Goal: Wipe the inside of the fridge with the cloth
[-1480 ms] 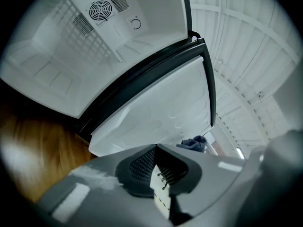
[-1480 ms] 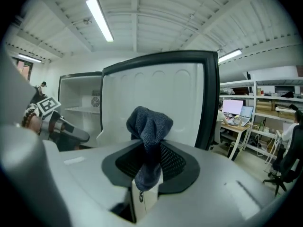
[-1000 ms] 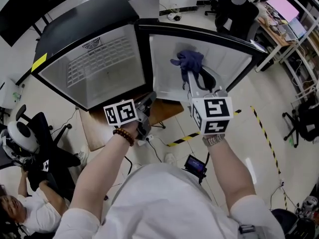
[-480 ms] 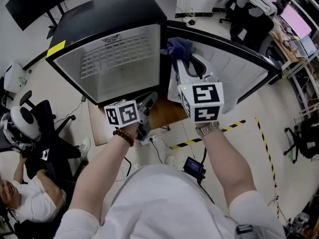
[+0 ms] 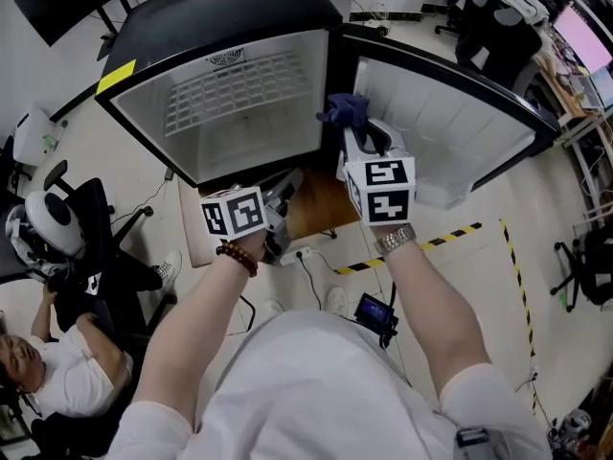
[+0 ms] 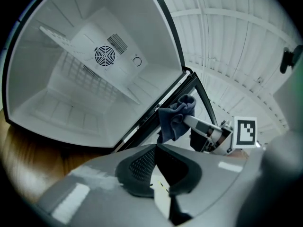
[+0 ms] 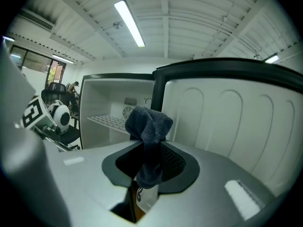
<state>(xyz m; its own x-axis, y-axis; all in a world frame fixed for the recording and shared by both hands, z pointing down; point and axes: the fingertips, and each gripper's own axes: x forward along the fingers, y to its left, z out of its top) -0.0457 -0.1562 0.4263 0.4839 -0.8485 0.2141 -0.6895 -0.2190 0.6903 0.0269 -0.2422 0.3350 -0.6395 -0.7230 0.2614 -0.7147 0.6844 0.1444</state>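
A black mini fridge [image 5: 172,41] stands open, showing its white inside [image 6: 80,74] and a wire shelf [image 5: 230,89]. Its door [image 5: 436,113] is swung out to the right. My right gripper [image 5: 353,129] is shut on a dark blue cloth [image 5: 343,108], which bunches up above the jaws [image 7: 149,124]. It hovers at the hinge edge between the opening and the door. The left gripper view shows the cloth [image 6: 176,119] just outside the fridge frame. My left gripper [image 5: 291,183] is shut and empty, low in front of the fridge's lower right corner.
The fridge rests on a wooden board [image 5: 316,209]. A person [image 5: 57,372] sits at the lower left beside an office chair [image 5: 67,223]. Yellow-black tape [image 5: 450,233] and a small device [image 5: 374,314] lie on the floor. Desks and chairs [image 5: 498,8] stand at the far right.
My right gripper has carried the cloth leftward, from in front of the door's inner panel to the hinge edge of the fridge opening. The left gripper has shifted only slightly.
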